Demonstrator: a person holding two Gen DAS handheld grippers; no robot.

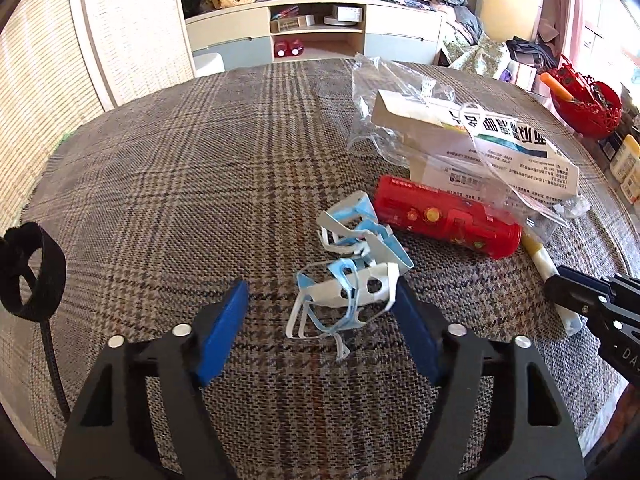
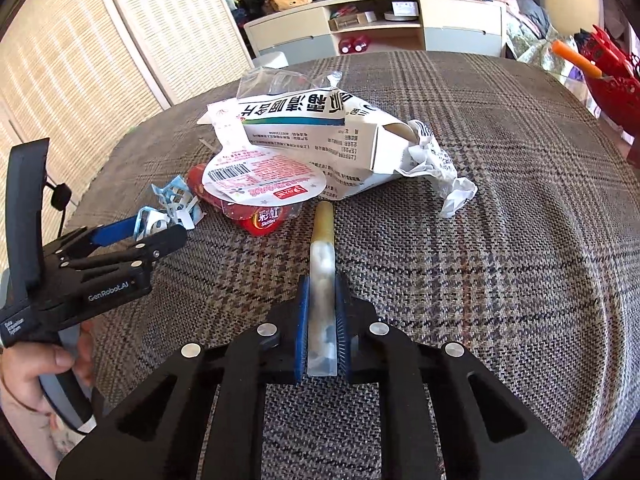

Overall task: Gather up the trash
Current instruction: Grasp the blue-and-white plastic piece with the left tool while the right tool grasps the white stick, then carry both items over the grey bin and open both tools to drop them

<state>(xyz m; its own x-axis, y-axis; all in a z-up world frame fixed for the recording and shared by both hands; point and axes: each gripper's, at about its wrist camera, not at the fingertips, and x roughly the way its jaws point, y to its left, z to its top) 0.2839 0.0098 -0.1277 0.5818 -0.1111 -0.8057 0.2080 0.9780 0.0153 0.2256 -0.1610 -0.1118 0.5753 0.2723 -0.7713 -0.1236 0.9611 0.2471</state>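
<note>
Plaid cloth (image 1: pixel 180 184) covers the round table I am working over, with a low cabinet and clutter behind it. My landmark is the red candy tube (image 1: pixel 448 216) lying near the middle of the litter. My right gripper (image 2: pixel 322 320) is clamped on a long pale stick wrapper (image 2: pixel 322 280) that lies just in front of the tube and points toward it; I hold it near its clear end, probably because that end lies free of the pile. My left gripper (image 1: pixel 320 328) stands with its jaws apart around the blue-and-white cut paper scraps (image 1: pixel 352 276) that sit just left of the tube; the right pad seems to touch the nearest scrap, the left pad is clear of it, so I judge nothing is gripped there yet. Behind the tube, and partly over it, sits a crushed white printed box (image 1: pixel 500 140) under a clear plastic bag (image 1: pixel 400 92), with a round printed lid (image 2: pixel 264 184) draped on the tube's end. These overlap, so lifting one may drag another. Well off to the right of the tube stands a red basket (image 1: pixel 584 96) holding something orange. I see no bin in either view.
</note>
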